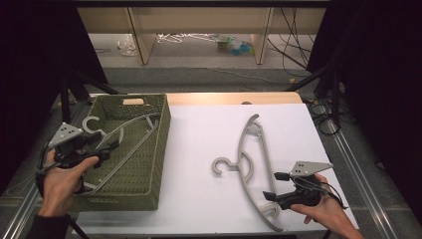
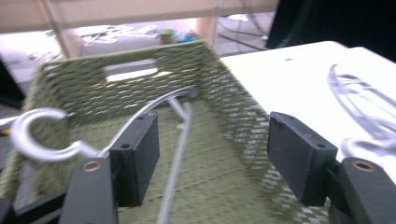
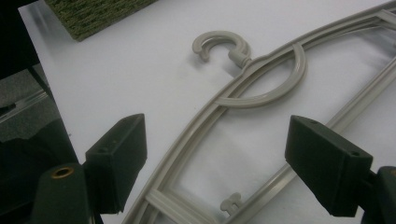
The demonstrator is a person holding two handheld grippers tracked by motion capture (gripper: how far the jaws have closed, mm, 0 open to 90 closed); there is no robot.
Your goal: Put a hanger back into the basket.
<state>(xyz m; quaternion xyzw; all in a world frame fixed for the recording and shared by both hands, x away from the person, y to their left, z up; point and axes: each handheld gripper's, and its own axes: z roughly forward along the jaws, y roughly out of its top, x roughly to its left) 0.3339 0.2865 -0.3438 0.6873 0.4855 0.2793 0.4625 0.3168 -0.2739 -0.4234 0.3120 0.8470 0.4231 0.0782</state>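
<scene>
Black tongs (image 1: 110, 147), grey three-cornered top plates (brass-ringed screw holes), trailing black cables.

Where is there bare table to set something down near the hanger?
Free: the white table between the green basket and the grey hanger, and the far right corner beyond the hanger. Crowded: the near right edge, where the right gripper hovers open over the hanger, and the basket, with another hanger inside.

Hangers, total: two
Hangers inside the basket: one, grey hanger in basket (image 1: 130, 134) (image 2: 180, 135)
Hangers on the table: one, grey hanger on table (image 1: 253, 167) (image 3: 261, 88)
Woven baskets: one, green basket (image 1: 157, 149) (image 2: 79, 84)
Tables: one, white table (image 1: 199, 149) (image 3: 130, 60)
Hand-held grippers: two, left gripper (image 1: 113, 147) (image 2: 212, 161) and right gripper (image 1: 273, 185) (image 3: 219, 163)
</scene>
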